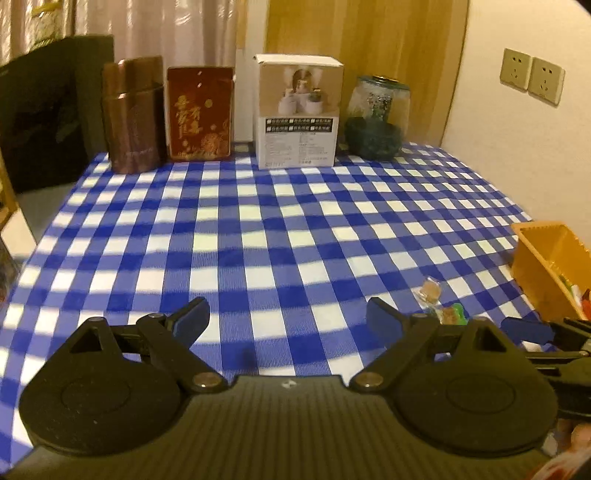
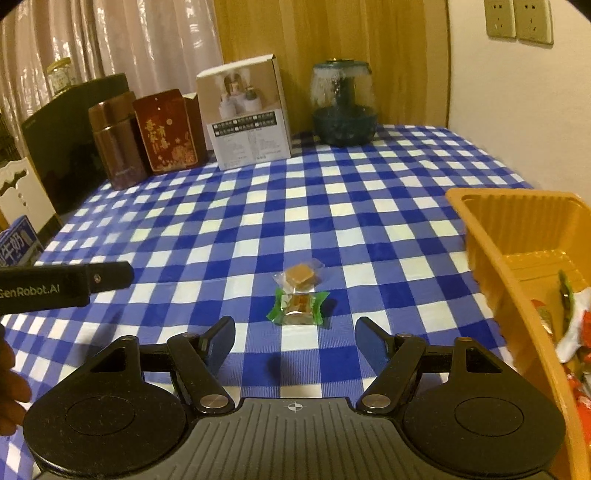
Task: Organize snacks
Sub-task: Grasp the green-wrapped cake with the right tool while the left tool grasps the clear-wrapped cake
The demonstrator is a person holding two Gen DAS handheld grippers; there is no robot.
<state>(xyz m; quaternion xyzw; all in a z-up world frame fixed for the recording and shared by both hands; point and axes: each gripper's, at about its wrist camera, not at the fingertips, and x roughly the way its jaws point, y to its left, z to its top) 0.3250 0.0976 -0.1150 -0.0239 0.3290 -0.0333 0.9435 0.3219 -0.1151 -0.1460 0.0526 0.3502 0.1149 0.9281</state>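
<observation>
Wrapped snacks loose on the tabletop: two, a clear-wrapped brown square sweet (image 2: 300, 275) and a green-wrapped brown sweet (image 2: 298, 305)
Orange plastic trays: one (image 2: 517, 266)
Brown cylindrical tins: one (image 2: 116, 142)
Red boxes with gold print: one (image 2: 168, 131)
White cardboard boxes: one (image 2: 249, 118)
Glass jars: one (image 2: 343, 107)
Wall sockets: two (image 2: 519, 18)

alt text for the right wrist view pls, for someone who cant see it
The open right gripper hovers over a blue checked tablecloth, aimed at two wrapped snacks: a green-wrapped one and a clear-wrapped one just beyond. An orange tray holding snacks sits right; boxes and a jar line the back.
</observation>
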